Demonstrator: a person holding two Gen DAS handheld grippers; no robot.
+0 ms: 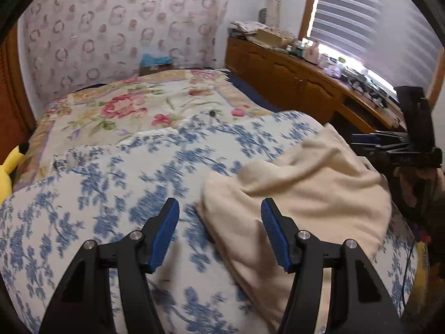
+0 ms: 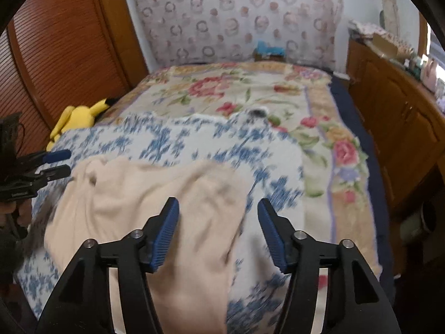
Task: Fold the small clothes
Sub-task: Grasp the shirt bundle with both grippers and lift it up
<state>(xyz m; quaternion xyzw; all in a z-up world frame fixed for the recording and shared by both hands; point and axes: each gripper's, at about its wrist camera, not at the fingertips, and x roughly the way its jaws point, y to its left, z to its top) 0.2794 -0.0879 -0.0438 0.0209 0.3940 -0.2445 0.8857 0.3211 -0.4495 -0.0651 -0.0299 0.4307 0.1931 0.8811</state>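
Observation:
A cream garment [image 1: 306,189] lies crumpled on a blue-and-white floral cloth [image 1: 125,189] spread over the bed. My left gripper [image 1: 219,208] is open and empty, held above the garment's left edge. In the right wrist view the garment [image 2: 155,203] fills the lower middle. My right gripper [image 2: 218,208] is open and empty above the garment's right edge. The right gripper also shows at the right edge of the left wrist view [image 1: 372,144], and the left gripper shows at the left edge of the right wrist view [image 2: 59,162].
A floral quilt [image 1: 144,103] covers the far half of the bed. A yellow plush toy [image 2: 78,119] lies at the bed's left side by a wooden slatted door [image 2: 55,55]. A wooden cabinet [image 1: 292,78] with clutter on top runs along the right under a window.

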